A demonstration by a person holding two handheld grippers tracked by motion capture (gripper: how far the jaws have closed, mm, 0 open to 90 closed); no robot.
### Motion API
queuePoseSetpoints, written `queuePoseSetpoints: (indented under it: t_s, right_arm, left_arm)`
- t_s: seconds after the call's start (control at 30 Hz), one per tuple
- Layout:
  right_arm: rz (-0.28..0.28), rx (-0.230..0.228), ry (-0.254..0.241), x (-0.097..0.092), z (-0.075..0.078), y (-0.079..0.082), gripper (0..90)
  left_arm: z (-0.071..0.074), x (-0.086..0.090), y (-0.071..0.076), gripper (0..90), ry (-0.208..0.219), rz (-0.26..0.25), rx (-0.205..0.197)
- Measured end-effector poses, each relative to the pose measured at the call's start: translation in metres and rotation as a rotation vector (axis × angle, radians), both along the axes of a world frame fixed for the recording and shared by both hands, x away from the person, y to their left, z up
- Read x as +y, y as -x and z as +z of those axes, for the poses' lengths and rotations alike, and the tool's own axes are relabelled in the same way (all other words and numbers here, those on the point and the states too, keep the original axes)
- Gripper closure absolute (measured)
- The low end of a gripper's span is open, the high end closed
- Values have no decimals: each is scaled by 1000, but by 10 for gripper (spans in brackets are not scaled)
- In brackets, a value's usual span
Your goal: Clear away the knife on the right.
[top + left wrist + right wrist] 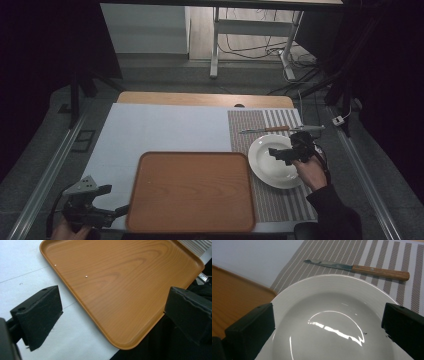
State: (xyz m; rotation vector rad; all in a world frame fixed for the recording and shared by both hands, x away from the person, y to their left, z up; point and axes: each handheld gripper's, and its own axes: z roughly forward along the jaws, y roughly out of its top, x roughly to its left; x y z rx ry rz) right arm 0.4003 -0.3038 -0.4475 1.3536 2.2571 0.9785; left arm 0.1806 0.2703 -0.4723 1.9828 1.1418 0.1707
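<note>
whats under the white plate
The white plate lies on a striped placemat beside the wooden tray. The mat beneath the plate is hidden.

Table (150, 97) w/ tray (190, 192), placemat (280, 202)

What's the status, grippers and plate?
Right gripper open, fingers over the plate, not gripping. Left gripper open, idle beside the tray. Plate on the mat, knife beyond it, nothing blocking.
</note>
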Motion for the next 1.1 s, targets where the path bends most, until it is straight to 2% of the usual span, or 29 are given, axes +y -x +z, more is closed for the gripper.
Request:
queuePoseSetpoints:
  t_s: [0.37, 0.7, 0.93, 1.1]
  right_arm:
    - [-42, 31, 34, -2, -6, -30, 0]
    - [-87, 35, 66, -4, -13, -52, 0]
    - [-95, 36, 95, -5, -13, -64, 0]
    - [-109, 41, 101, -4, -15, -79, 0]
  left_arm:
    - [0, 0, 0, 14, 1, 1, 0]
    - [0, 0, 0, 14, 3, 0, 2]
    - [0, 0, 0, 14, 3, 0, 2]
    - [0, 0, 0, 14, 3, 0, 2]
